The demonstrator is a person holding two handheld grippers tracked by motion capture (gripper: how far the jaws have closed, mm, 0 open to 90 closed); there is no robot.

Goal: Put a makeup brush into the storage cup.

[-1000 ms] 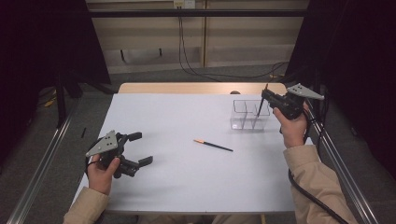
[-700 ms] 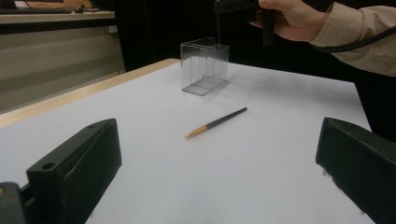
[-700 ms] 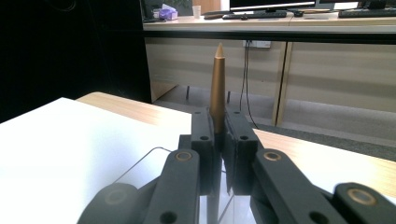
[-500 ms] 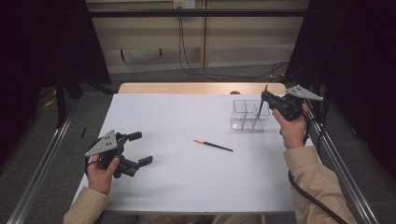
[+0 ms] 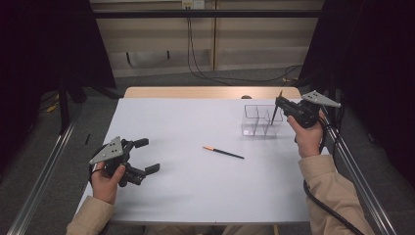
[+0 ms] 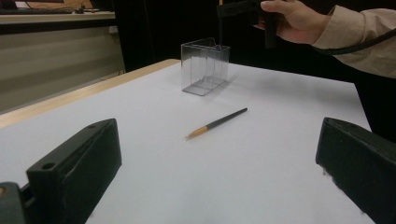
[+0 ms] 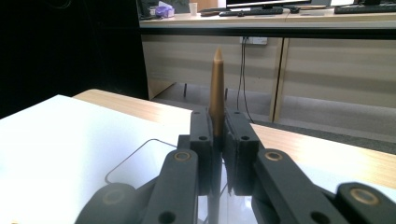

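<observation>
Clearly the right gripper [image 5: 280, 104] has its jaws clamped on an upright pencil [image 7: 216, 88] above the clear holder [image 5: 262, 121] — ready to drop in; the left gripper [image 5: 147, 155] waits, jaws apart.

We see the white rectangular counter [image 5: 195, 147] evenly lit from above, with only faint, soft shadows on it, while the room around it falls off into near black. The high view is dim and slightly grainy. In the left gripper view the near black jaws are blurred; in the right gripper view the foreground linkage is soft too.
</observation>
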